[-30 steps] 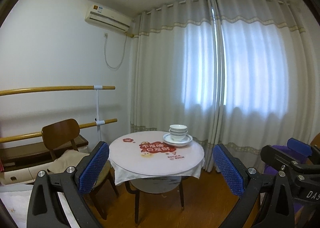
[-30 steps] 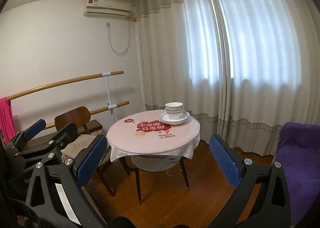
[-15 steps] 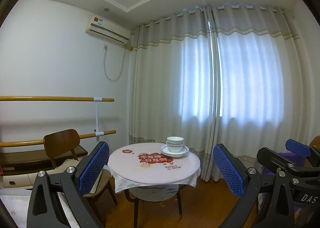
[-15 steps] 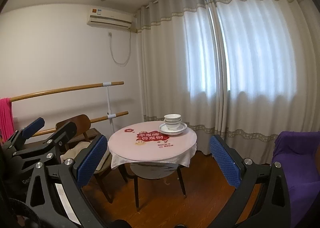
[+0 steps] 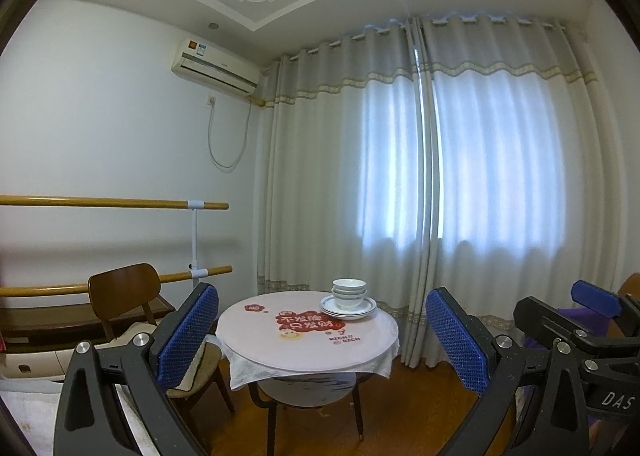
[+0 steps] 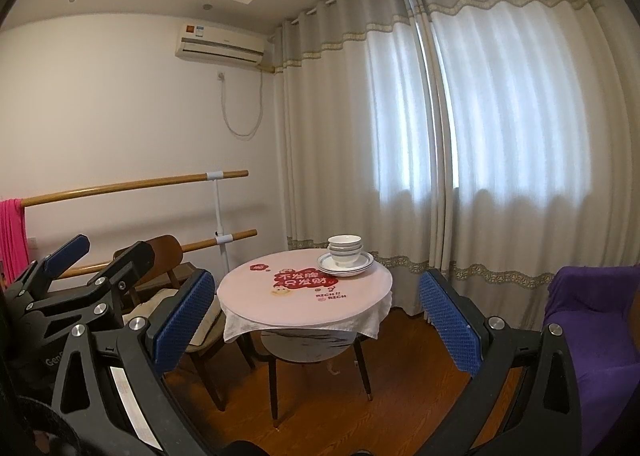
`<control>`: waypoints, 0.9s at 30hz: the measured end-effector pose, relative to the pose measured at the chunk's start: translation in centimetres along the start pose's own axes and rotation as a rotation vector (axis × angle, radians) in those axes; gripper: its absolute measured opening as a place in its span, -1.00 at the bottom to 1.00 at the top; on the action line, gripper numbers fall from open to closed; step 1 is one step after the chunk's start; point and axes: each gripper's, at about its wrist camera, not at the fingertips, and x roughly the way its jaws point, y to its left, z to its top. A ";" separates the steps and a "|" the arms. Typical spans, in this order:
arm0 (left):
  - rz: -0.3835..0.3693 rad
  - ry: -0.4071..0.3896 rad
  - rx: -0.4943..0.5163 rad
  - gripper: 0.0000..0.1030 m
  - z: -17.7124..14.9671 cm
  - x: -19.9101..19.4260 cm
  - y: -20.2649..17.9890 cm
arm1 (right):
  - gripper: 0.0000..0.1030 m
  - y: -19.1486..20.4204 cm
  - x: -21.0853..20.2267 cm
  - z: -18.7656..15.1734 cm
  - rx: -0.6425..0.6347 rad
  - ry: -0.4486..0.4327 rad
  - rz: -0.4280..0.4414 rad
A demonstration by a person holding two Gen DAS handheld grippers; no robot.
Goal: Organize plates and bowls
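A stack of white bowls (image 5: 349, 293) sits on a stack of white plates (image 5: 348, 309) at the far right of a small round table (image 5: 280, 352) with a pink top. The same bowls (image 6: 345, 249) and plates (image 6: 345, 265) show in the right wrist view. My left gripper (image 5: 320, 332) is open and empty, held well back from the table. My right gripper (image 6: 316, 312) is open and empty, also well back. The right gripper shows at the right edge of the left wrist view (image 5: 592, 306), and the left gripper at the left of the right wrist view (image 6: 68, 252).
A wooden chair (image 5: 124, 292) with a cushion stands left of the table. Wooden ballet bars (image 5: 112, 202) run along the left wall. Curtains (image 5: 440, 176) hang behind the table. A purple-covered seat (image 6: 592, 320) is at the right. The floor (image 6: 400, 384) is wood.
Both views have tilted upward and pulled back a little; the table and dishes sit lower and smaller in frame. Both grippers stay open.
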 end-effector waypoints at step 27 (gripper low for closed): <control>-0.003 -0.013 0.019 0.99 -0.4 0.6 -0.5 | 1.00 -0.3 -1.1 0.0 0.013 -0.019 -0.014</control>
